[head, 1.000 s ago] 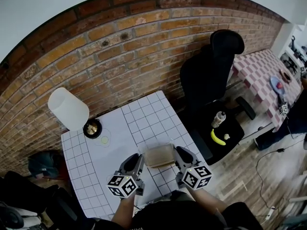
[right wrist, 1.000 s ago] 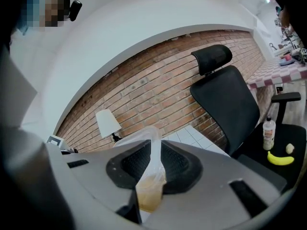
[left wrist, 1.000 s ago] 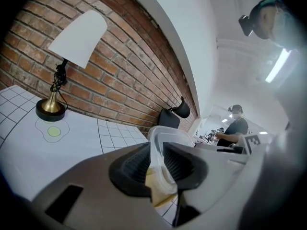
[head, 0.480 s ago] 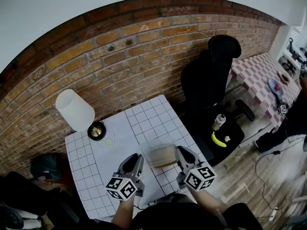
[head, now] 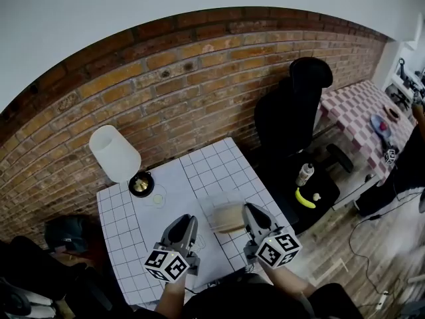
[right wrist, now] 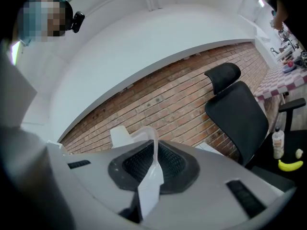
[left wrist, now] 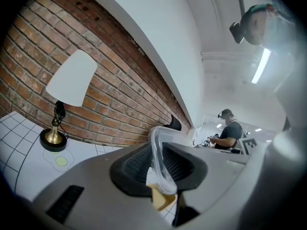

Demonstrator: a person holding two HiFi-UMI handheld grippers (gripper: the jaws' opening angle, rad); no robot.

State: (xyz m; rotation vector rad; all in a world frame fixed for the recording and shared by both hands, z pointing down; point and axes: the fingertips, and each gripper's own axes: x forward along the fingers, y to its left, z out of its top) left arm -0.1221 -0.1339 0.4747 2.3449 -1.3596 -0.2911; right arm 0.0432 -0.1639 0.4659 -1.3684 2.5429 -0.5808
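Note:
A clear plastic bag (head: pixel 228 215) with tan contents hangs above the white grid table (head: pixel 212 166), between my two grippers. My left gripper (head: pixel 193 224) is shut on the bag's left edge; in the left gripper view the clear film (left wrist: pixel 160 164) is pinched between the jaws, with a tan corner below. My right gripper (head: pixel 247 214) is shut on the right edge, and the plastic (right wrist: pixel 152 169) stands up between its jaws in the right gripper view.
A lamp with a white shade (head: pixel 114 153) and brass base (head: pixel 140 185) stands at the table's back left, beside a green dot (head: pixel 158 198). A black office chair (head: pixel 292 111) to the right holds a bottle (head: pixel 305 173) and banana (head: pixel 305 199). Behind is a brick wall.
Both grippers have risen and tilted upward with the bag; the table and lamp now sit lower and farther off. The bag looks narrower from above.

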